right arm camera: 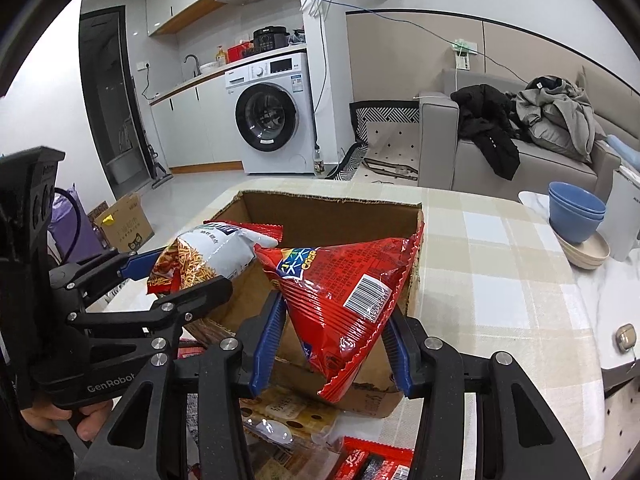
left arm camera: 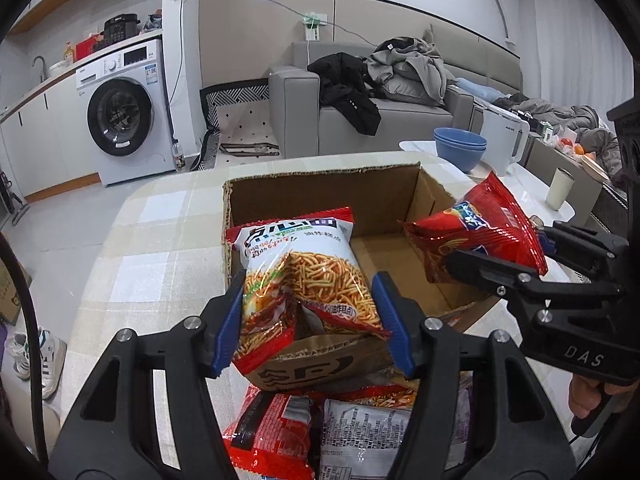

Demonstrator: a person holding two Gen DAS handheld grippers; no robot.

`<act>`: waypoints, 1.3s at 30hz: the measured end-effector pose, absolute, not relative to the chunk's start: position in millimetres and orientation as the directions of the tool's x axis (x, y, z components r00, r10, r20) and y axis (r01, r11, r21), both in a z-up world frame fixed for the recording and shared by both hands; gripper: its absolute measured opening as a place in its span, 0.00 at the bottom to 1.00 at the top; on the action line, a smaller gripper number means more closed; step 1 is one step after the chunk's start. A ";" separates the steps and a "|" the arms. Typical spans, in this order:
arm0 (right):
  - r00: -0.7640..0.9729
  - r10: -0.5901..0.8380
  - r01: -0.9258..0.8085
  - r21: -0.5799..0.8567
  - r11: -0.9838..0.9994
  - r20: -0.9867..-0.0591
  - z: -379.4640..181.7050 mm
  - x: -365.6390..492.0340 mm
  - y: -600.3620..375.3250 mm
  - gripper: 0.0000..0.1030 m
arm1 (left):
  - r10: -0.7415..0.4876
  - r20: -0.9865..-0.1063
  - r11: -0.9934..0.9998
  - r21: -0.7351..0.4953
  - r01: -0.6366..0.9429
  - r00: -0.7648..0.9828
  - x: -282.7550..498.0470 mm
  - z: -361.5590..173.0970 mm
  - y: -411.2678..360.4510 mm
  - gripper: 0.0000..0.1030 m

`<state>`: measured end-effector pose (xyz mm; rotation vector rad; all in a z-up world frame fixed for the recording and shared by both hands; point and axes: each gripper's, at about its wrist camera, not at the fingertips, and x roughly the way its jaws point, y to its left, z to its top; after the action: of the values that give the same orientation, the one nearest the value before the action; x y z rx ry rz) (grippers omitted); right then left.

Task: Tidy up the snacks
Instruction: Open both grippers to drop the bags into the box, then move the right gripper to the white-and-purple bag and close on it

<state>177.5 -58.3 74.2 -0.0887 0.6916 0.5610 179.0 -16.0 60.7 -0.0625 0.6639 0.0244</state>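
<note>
Above the cardboard box (left arm camera: 328,196) — left tongs (left arm camera: 310,320) pinch the noodle-snack bag (left arm camera: 304,264), right tongs (right arm camera: 332,344) the red bag (right arm camera: 348,280).

Each camera rides its gripper, looking forward and down, close over the tabletop (left arm camera: 160,240). Both views share the cardboard box (left arm camera: 320,188) and washing machine (right arm camera: 272,116).

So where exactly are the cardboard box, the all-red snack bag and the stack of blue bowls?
cardboard box (left arm camera: 320,192): left wrist view, inside of its back wall.
red snack bag (right arm camera: 344,280): right wrist view, middle of the bag's face.
blue bowls (right arm camera: 576,210): right wrist view, outer side of the stack.
</note>
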 end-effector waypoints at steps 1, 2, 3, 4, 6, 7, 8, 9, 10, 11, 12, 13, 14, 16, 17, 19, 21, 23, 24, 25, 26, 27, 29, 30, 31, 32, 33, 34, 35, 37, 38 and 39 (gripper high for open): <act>0.626 0.458 -0.521 0.099 0.848 -0.631 72.8 177.6 -57.6 0.48 | -0.002 -0.619 0.997 -0.060 -0.044 0.785 180.3 59.1 -14.3 0.57; 0.624 0.458 -0.524 0.097 0.846 -0.633 72.3 178.7 -57.9 0.49 | -0.010 -0.622 0.997 -0.070 -0.044 0.783 182.9 59.2 -12.3 0.57; 0.623 0.459 -0.526 0.095 0.845 -0.633 71.6 178.9 -57.9 0.51 | -0.014 -0.624 0.996 -0.076 -0.043 0.782 184.5 59.1 -11.7 0.57; 0.624 0.461 -0.527 0.095 0.845 -0.631 70.6 178.3 -58.9 0.52 | -0.016 -0.627 0.996 -0.077 -0.042 0.779 186.6 59.2 -11.7 0.57; 0.621 0.473 -0.534 0.104 0.839 -0.624 69.4 177.5 -62.2 0.59 | -0.010 -0.636 0.997 -0.063 -0.039 0.771 189.7 57.6 -12.6 0.58; 0.616 0.486 -0.542 0.115 0.833 -0.620 69.9 176.3 -64.0 0.62 | -0.004 -0.639 0.998 -0.052 -0.038 0.769 190.2 56.7 -13.3 0.58; 0.617 0.492 -0.545 0.118 0.830 -0.614 70.4 175.2 -65.0 0.67 | 0.003 -0.640 0.999 -0.040 -0.036 0.769 190.9 55.4 -14.2 0.59; 0.625 0.491 -0.544 0.112 0.831 -0.607 71.4 173.9 -66.0 0.71 | 0.006 -0.638 0.999 -0.035 -0.037 0.770 191.2 55.0 -15.0 0.59; 0.637 0.483 -0.540 0.099 0.836 -0.601 72.7 172.2 -66.7 0.72 | 0.005 -0.635 0.999 -0.036 -0.037 0.772 190.9 54.0 -16.2 0.59; 0.641 0.480 -0.540 0.094 0.837 -0.598 72.9 170.4 -67.4 0.73 | 0.005 -0.633 0.999 -0.038 -0.037 0.774 189.8 52.4 -15.7 0.59; 0.641 0.483 -0.542 0.094 0.835 -0.596 73.2 169.0 -68.8 0.74 | 0.004 -0.633 0.999 -0.039 -0.038 0.775 187.6 50.8 -15.1 0.59; 0.642 0.487 -0.542 0.099 0.834 -0.592 73.6 167.5 -71.2 0.76 | 0.003 -0.631 0.998 -0.041 -0.038 0.775 186.7 50.1 -15.5 0.59; 0.645 0.491 -0.540 0.105 0.835 -0.586 73.9 165.9 -74.3 0.80 | 0.002 -0.631 0.998 -0.041 -0.036 0.776 186.2 49.7 -15.7 0.59; 0.652 0.495 -0.534 0.115 0.837 -0.574 74.7 163.1 -80.6 0.84 | 0.006 -0.625 0.998 -0.043 -0.042 0.781 185.0 51.2 -14.9 0.63; 0.653 0.495 -0.531 0.120 0.839 -0.573 75.1 162.2 -83.4 0.86 | -0.008 -0.623 0.998 -0.057 -0.035 0.782 182.7 52.7 -14.6 0.71; 0.650 0.500 -0.526 0.136 0.840 -0.573 75.7 159.5 -89.8 0.92 | -0.058 -0.621 0.994 -0.107 -0.011 0.782 178.9 55.8 -12.5 0.85; 0.653 0.503 -0.519 0.150 0.841 -0.566 77.1 156.0 -96.3 0.99 | -0.049 -0.617 0.994 -0.104 -0.019 0.786 173.0 59.3 -11.4 0.91; 0.656 0.507 -0.513 0.162 0.843 -0.559 78.8 151.7 -102.0 0.99 | -0.041 -0.611 0.995 -0.096 -0.022 0.790 166.6 61.8 -11.8 0.99; 0.655 0.509 -0.510 0.170 0.843 -0.558 79.3 150.0 -104.7 0.99 | -0.044 -0.607 0.995 -0.097 -0.019 0.793 162.1 63.1 -11.8 0.99; 0.651 0.515 -0.510 0.182 0.841 -0.558 79.8 148.0 -107.3 0.99 | -0.049 -0.606 0.995 -0.100 -0.015 0.794 158.7 63.7 -11.5 0.99; 0.647 0.523 -0.511 0.194 0.838 -0.555 80.5 145.6 -110.0 0.99 | -0.055 -0.605 0.994 -0.105 -0.011 0.794 154.6 64.4 -10.9 0.99; 0.645 0.531 -0.511 0.206 0.835 -0.550 81.4 142.9 -113.3 1.00 | -0.056 -0.604 0.994 -0.106 -0.011 0.795 149.6 65.5 -10.8 0.99; 0.643 0.539 -0.509 0.223 0.832 -0.544 81.9 136.5 -118.0 1.00 | -0.047 -0.600 0.995 -0.100 -0.017 0.798 139.4 67.7 -10.4 0.99; 0.638 0.546 -0.509 0.236 0.828 -0.542 82.1 133.3 -120.9 1.00 | -0.045 -0.597 0.995 -0.101 -0.019 0.801 134.5 68.5 -10.1 0.99; 0.635 0.551 -0.510 0.242 0.825 -0.542 82.1 131.0 -122.8 1.00 | -0.048 -0.594 0.994 -0.108 -0.020 0.803 128.7 69.2 -9.3 0.99; 0.633 0.554 -0.511 0.246 0.824 -0.541 82.1 127.9 -125.0 1.00 | -0.052 -0.592 0.993 -0.114 -0.019 0.804 121.8 69.3 -9.6 0.99; 0.633 0.554 -0.510 0.247 0.824 -0.540 81.6 125.2 -127.3 1.00 | -0.056 -0.591 0.993 -0.120 -0.019 0.805 116.8 69.6 -8.9 0.99; 0.633 0.553 -0.508 0.247 0.825 -0.542 81.1 121.5 -128.3 1.00 | -0.057 -0.591 0.992 -0.124 -0.021 0.805 112.4 70.3 -8.1 0.99; 0.631 0.554 -0.509 0.249 0.824 -0.544 80.5 116.7 -129.6 1.00 | -0.055 -0.589 0.992 -0.127 -0.025 0.806 106.9 71.1 -7.8 0.99; 0.624 0.559 -0.515 0.251 0.820 -0.547 79.8 109.2 -132.0 1.00 | -0.049 -0.584 0.991 -0.126 -0.031 0.810 95.2 70.8 -7.4 0.99; 0.624 0.558 -0.517 0.247 0.820 -0.547 79.9 105.3 -132.8 1.00 | -0.043 -0.583 0.992 -0.124 -0.037 0.811 89.4 70.4 -6.9 0.99; 0.627 0.554 -0.517 0.239 0.822 -0.547 79.7 100.3 -133.7 1.00 | -0.038 -0.582 0.992 -0.123 -0.042 0.812 83.2 69.4 -6.3 0.99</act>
<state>100.3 -133.7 79.7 0.0611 0.6479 0.6149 83.2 -6.3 69.4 -0.1321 0.6238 0.0020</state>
